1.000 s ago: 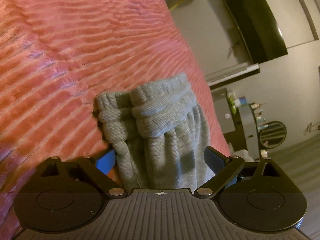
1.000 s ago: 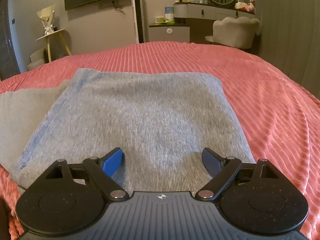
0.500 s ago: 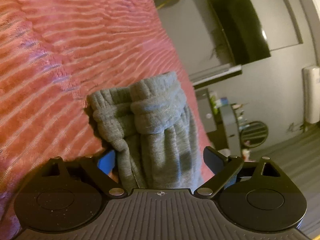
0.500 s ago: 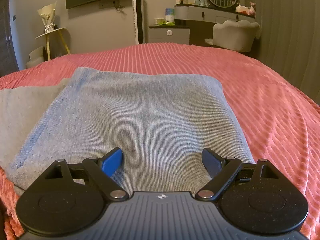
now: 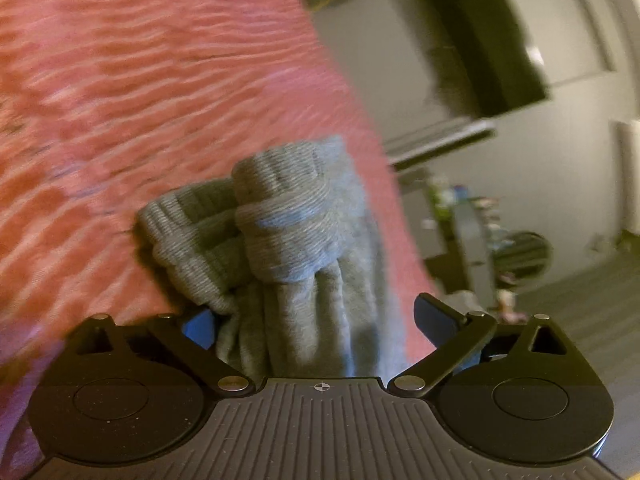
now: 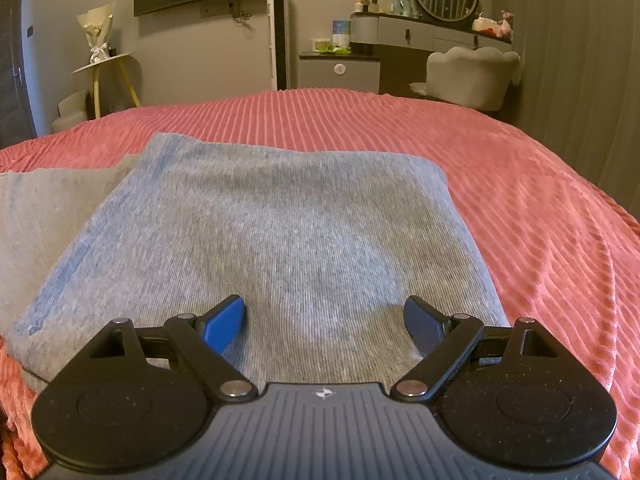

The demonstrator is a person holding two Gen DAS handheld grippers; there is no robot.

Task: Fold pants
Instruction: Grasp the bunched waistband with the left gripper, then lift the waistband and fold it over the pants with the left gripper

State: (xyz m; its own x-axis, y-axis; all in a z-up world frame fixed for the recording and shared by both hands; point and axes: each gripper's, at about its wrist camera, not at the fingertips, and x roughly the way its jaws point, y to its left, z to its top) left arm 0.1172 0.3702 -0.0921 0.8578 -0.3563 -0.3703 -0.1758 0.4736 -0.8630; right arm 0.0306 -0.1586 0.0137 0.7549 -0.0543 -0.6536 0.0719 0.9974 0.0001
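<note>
The left gripper (image 5: 318,322) is swinging the bunched cuffs (image 5: 260,228) toward twelve o'clock over the bed (image 5: 140,80), jaws spread yet cloth between them, while the right gripper (image 6: 324,322), jaws open, is hovering over the flat pants (image 6: 272,220), suggesting another fold.

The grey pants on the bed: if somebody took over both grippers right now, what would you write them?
Left gripper: jaws wide, bunched ribbed end of the grey pants between them, not pinched; view blurred.
Right gripper: open, low over the folded part of the pants, holding nothing.
Pants lie on the red bedspread, mostly folded flat.
Done: main fold.
Left: probably lay the bunched end over and smooth it.
</note>
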